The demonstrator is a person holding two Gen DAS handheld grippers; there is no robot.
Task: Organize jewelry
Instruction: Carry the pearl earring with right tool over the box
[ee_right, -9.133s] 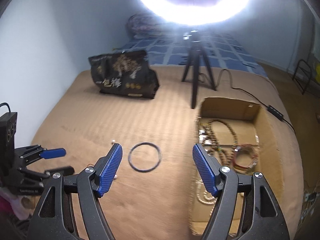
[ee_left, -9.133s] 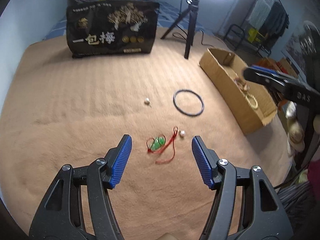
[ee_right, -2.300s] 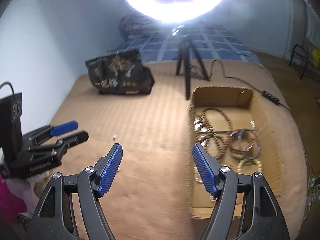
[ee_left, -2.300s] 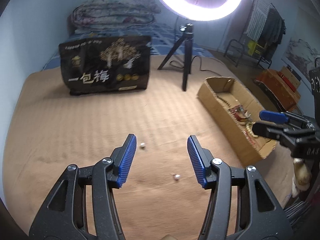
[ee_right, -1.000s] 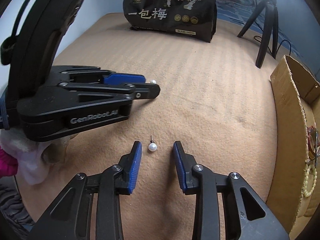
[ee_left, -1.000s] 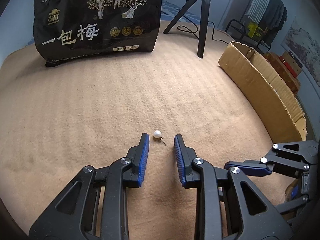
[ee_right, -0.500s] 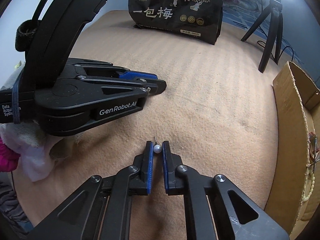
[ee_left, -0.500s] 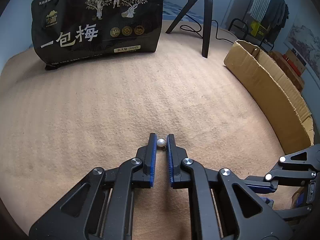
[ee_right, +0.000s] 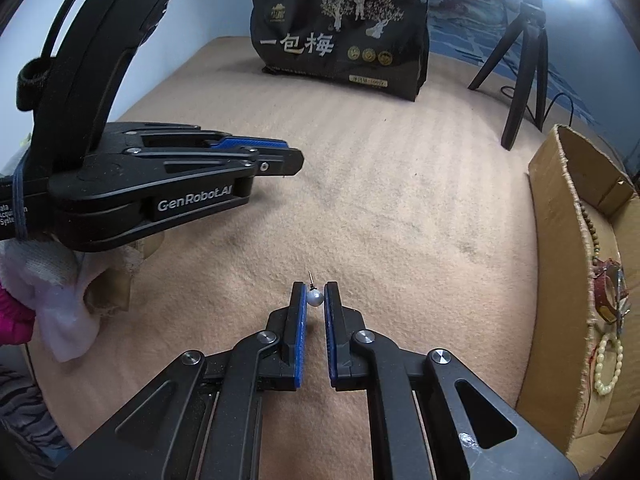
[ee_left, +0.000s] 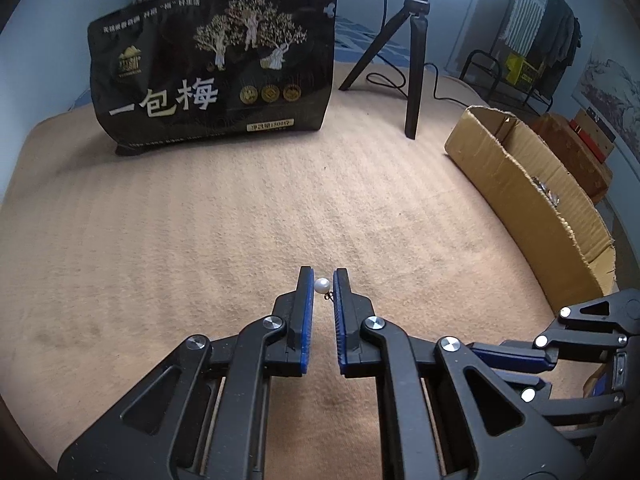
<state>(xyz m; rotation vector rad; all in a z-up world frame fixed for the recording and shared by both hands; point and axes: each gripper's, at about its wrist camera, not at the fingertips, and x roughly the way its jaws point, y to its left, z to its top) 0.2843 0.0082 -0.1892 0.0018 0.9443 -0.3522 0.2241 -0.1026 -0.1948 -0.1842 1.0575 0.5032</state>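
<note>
My left gripper (ee_left: 322,280) is shut on a small pearl stud earring (ee_left: 322,286), pinched between its blue pads above the tan blanket (ee_left: 200,240). My right gripper (ee_right: 314,292) is shut on a second pearl stud earring (ee_right: 315,298), its pin pointing up and away. The cardboard box (ee_left: 532,200) stands at the right; in the right wrist view the box (ee_right: 556,260) holds bead strings and bracelets (ee_right: 608,360). The left gripper also shows in the right wrist view (ee_right: 294,164), and the right gripper in the left wrist view (ee_left: 500,354).
A black snack bag (ee_left: 216,68) stands at the back of the blanket. A black tripod (ee_left: 412,60) with a cable stands right of the bag, under a ring light. The bag (ee_right: 344,36) and tripod (ee_right: 524,60) also show in the right wrist view.
Both grippers closed from half open onto the pearl earrings that lay on the blanket, and both now hold them a little higher.
</note>
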